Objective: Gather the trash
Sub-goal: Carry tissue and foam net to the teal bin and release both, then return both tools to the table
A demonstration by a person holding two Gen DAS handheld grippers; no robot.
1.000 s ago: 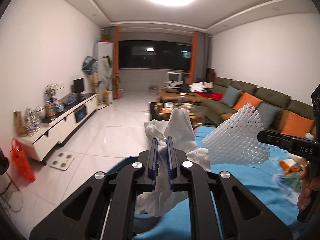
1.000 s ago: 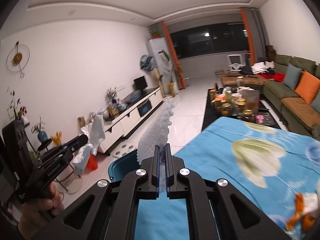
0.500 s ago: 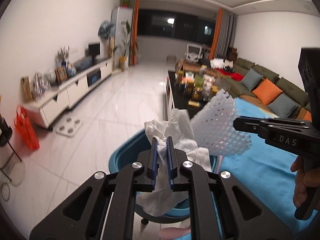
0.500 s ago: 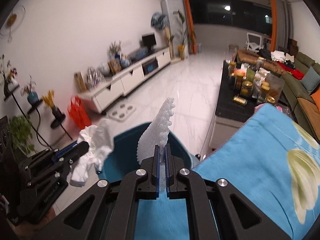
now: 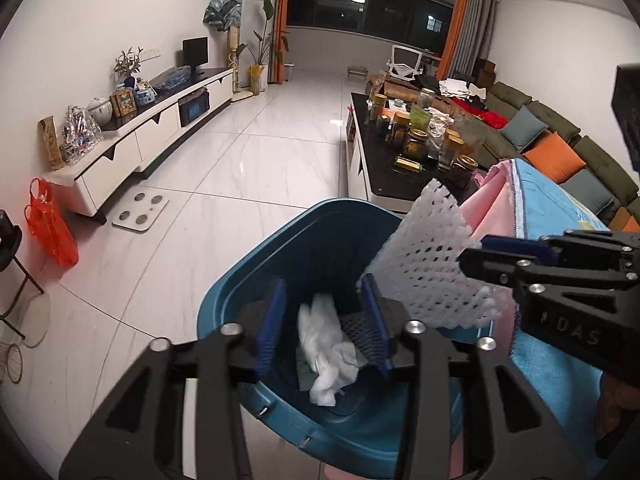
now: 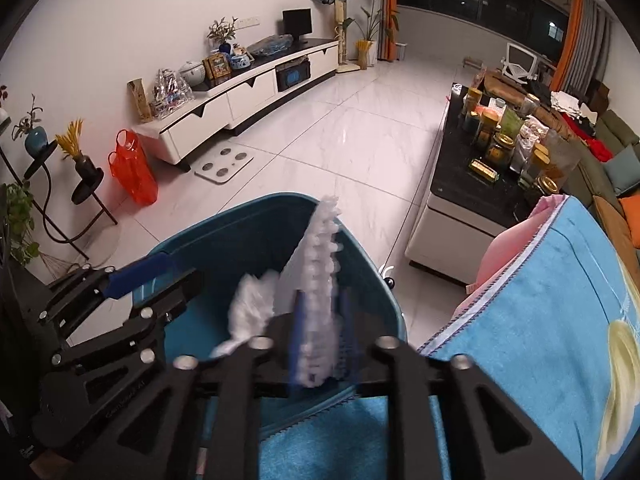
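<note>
Two hand-held grippers hang over a teal trash bin [image 5: 304, 248] that stands on the pale tiled floor [image 5: 248, 168], at the corner of a table draped in a blue cloth [image 6: 540, 320]. The left gripper [image 5: 326, 320] has its blue pads spread apart; its jaws have just been opening, and nothing is pressed between them. A second ago they pinched a crumpled white tissue [image 5: 326, 352]; that tissue has left the pads and now shows loose inside the bin, framed in the gap between the fingers, blurred. At three o'clock from it, the right gripper [image 5: 474, 250] reaches in from the side with a sheet of white foam netting [image 5: 428, 264] fanning out from its tip over the bin's rim. In the right wrist view, the right gripper's jaws have also just been opening: the netting stands upright in the gap between the pads, smeared by blur, and whether the pads are touching it I cannot tell. A second ago both grippers pointed out across the living room, clenched on their loads; they have since tipped down toward the bin, which now fills the lower half of both views. Beyond, at twelve o'clock, a dark coffee table [image 5: 372, 160] holds jars, and a white TV cabinet [image 5: 152, 132] lines the wall at ten o'clock.
</note>
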